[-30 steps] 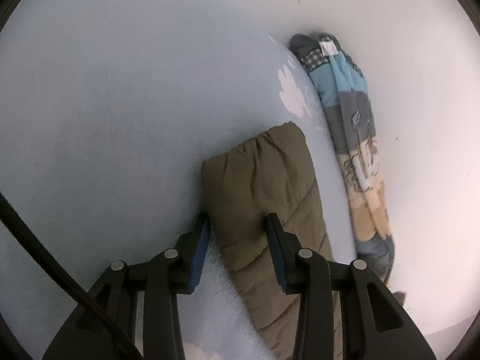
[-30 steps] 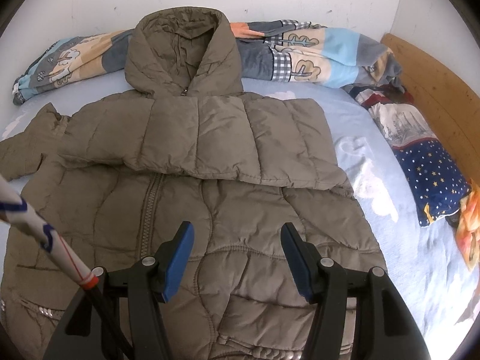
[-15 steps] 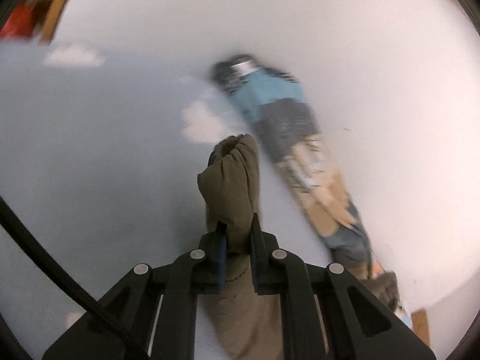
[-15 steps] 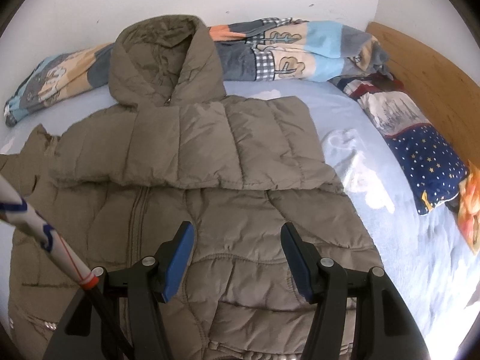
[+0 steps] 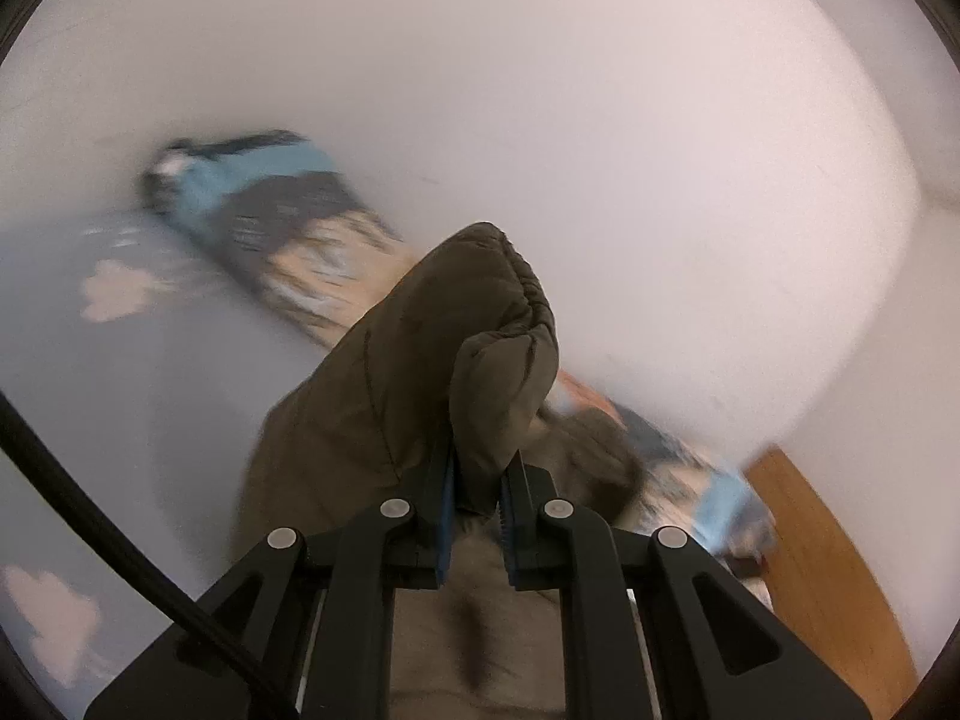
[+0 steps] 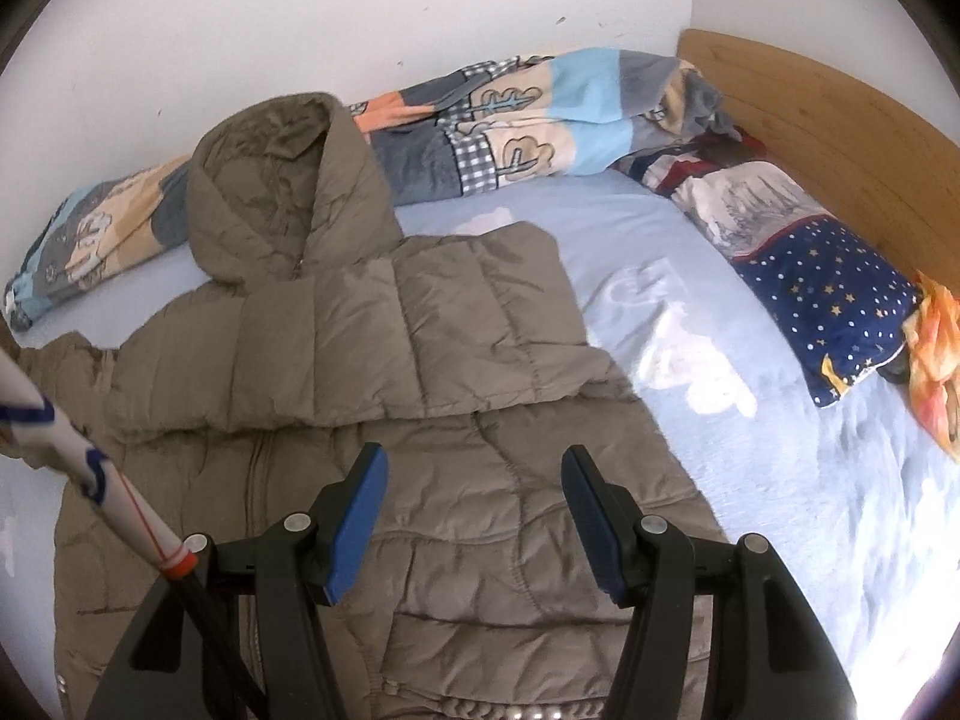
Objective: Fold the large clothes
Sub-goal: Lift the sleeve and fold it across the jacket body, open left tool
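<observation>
An olive puffer jacket (image 6: 372,408) with a hood lies front-up on the light blue bed sheet (image 6: 750,480). One sleeve is folded across its chest. In the left wrist view my left gripper (image 5: 477,483) is shut on the cuff of the other sleeve (image 5: 480,336), lifted above the bed, with the sleeve hanging back to the jacket below. My right gripper (image 6: 474,516) hovers open over the jacket's lower front, nothing between its fingers.
A patchwork blanket (image 6: 528,120) lies bunched along the white wall behind the hood, blurred as the blanket (image 5: 282,222) in the left wrist view. A starry pillow (image 6: 828,300) and an orange cloth (image 6: 936,360) lie by the wooden headboard (image 6: 840,114).
My left gripper closed on the sleeve cuff and lifted it up off the sheet, rolling as it rose. My right gripper shifted a little over the jacket, still open.
</observation>
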### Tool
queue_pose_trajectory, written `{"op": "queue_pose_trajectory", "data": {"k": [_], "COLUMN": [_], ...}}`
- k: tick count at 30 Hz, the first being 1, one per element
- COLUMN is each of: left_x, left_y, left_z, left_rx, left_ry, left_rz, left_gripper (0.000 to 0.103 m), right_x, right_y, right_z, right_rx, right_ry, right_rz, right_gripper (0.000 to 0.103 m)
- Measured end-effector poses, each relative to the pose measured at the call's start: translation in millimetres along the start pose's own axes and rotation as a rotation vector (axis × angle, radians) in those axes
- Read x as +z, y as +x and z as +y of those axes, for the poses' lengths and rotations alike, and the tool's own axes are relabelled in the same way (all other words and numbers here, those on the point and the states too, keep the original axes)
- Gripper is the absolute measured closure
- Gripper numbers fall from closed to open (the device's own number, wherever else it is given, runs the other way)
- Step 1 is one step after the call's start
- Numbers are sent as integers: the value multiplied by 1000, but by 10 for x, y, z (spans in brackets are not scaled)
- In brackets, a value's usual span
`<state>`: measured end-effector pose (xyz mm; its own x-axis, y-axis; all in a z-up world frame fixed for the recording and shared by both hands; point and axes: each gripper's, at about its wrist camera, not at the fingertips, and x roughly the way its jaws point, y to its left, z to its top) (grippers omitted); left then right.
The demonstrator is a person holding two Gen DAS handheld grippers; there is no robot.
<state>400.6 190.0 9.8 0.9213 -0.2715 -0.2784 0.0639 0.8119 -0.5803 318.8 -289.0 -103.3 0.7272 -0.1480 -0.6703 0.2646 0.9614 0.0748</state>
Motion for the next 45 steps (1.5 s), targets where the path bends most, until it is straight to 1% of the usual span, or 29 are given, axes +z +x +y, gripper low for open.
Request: {"op": "queue_pose_trajectory", "data": {"k": [2,4,7,9,13,16,17,19,20,22,23,24,25,28,29,30,31,32,33,34,35,36,37,38,39,40,41,43,45], "left_x": [-198,-446,-899,-1184,-1781,-2102,-2241,-2325,-2322,-2299,-2284,-2273,-2257,-2114,-2079,-1976,-1880,-1786,-1675,-1567,-1508,-1446,-1393,-1366,-1330,-1300,-1295,-1266,-1209], "left_y": [125,278,563,756,1151,1501,1488,1566,1611,1603,1613,1597,1547,1315,1271,1176,1104,1002,914,806,727,646,597,590,632,686,724,884,973], "left_z": [-354,-632,-951,-1087,-1075,-955,-966,-946,-930,-1000,-1012,-1014,-1046,-1197,-1228,-1257,-1255,-1237,-1176,-1063,-971,-810,-639,-535,-381,-229,-151,58,190], "left_rx": [-54,-88,-107,-108,-58,-1,16,36,41,43,33,2,-25,-81,-83,-82,-74,-52,5,81,128,215,289,319,368,403,411,478,475], "left_ry": [59,109,184,232,311,352,358,353,356,379,380,365,351,353,356,351,343,329,312,293,279,264,253,250,245,233,227,194,136], "left_rz": [57,118,235,304,447,555,588,636,645,660,674,699,707,675,663,628,599,574,550,523,502,462,417,398,389,381,373,388,390], "left_gripper": [91,91,91,91,91,91,91,90,89,83,66,51,49,49,49,49,49,46,41,38,33,32,31,31,31,31,31,31,31], "right_x": [19,38,69,83,101,109,109,107,108,108,111,113,114,112,113,116,114,109,106,92,76,55,36,22,26,42,60,93,72], "right_y": [-20,-26,-23,-20,-9,7,15,42,58,93,112,133,148,207,233,263,281,317,341,389,428,499,543,614,693,742,775,847,905], "right_z": [-62,-118,-217,-277,-333,-329,-325,-322,-330,-355,-365,-372,-371,-387,-386,-368,-340,-291,-255,-188,-140,-74,-26,40,119,182,257,440,550], "right_rx": [6,10,27,36,45,56,66,98,122,176,201,229,249,328,353,379,400,441,466,507,542,597,625,660,701,717,721,720,732], "right_ry": [19,36,72,96,118,122,125,138,152,193,210,226,237,299,316,329,334,340,342,343,350,366,374,386,413,423,418,381,369], "right_rz": [-8,-10,-6,-2,3,8,11,25,35,53,62,72,78,95,103,111,115,126,136,154,165,187,207,235,258,265,264,269,287], "right_gripper": [39,39,39,39,39,39,39,39,39,38,38,38,38,38,38,38,38,38,38,38,38,38,38,38,38,38,38,38,38]}}
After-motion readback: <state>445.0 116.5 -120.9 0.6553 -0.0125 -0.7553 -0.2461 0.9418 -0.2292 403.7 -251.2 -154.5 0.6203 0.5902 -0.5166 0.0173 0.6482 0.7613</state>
